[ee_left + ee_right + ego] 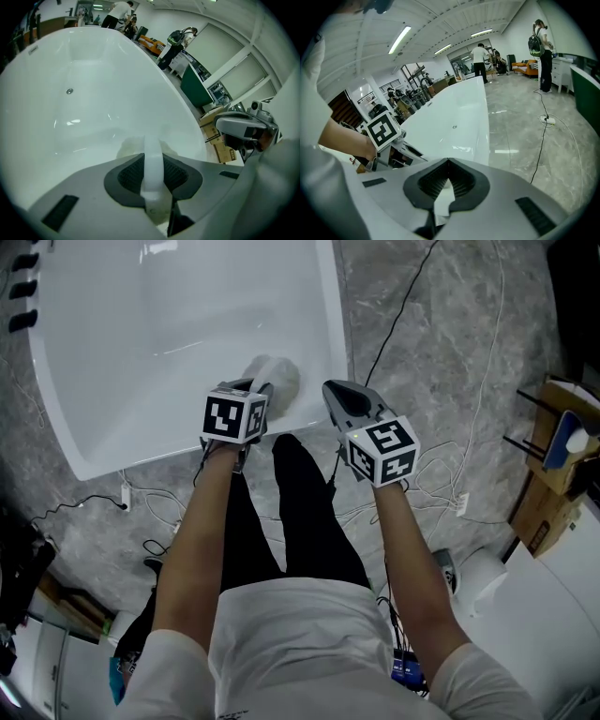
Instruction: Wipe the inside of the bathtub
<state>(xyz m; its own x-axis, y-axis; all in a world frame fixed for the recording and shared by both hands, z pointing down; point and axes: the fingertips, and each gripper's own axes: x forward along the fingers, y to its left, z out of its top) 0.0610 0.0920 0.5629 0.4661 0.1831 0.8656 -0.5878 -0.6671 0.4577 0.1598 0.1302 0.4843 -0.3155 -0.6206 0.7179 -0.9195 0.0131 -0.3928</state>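
Left gripper (258, 390) is clamped on a bunched white cloth (277, 376). Its own view confirms the jaws closed, with a strip of the cloth pinched between them and the rest bulging beyond the tips (129, 146). The cloth is pressed to the inner wall of the bathtub (141, 334) at the near end, just under the rim, at about 12 o'clock from the person's body in the head view. The tub fills the head view from 9 to 12 o'clock. Right gripper (336, 390) hangs at 3 o'clock of the cloth, over the tub's edge and the grey floor (422, 334). Its tips meet (449, 161) and no object is evidently held; a pale patch shows behind the tips, nature undetermined. It takes no part in the wiping. No streaks, wet tracks or dirt show on the tub surface, so the wiped area cannot be established. Judgement: contact is confined to the near wall. The basin floor, the side walls and the far end around the round fitting (69, 91) remain to be covered.
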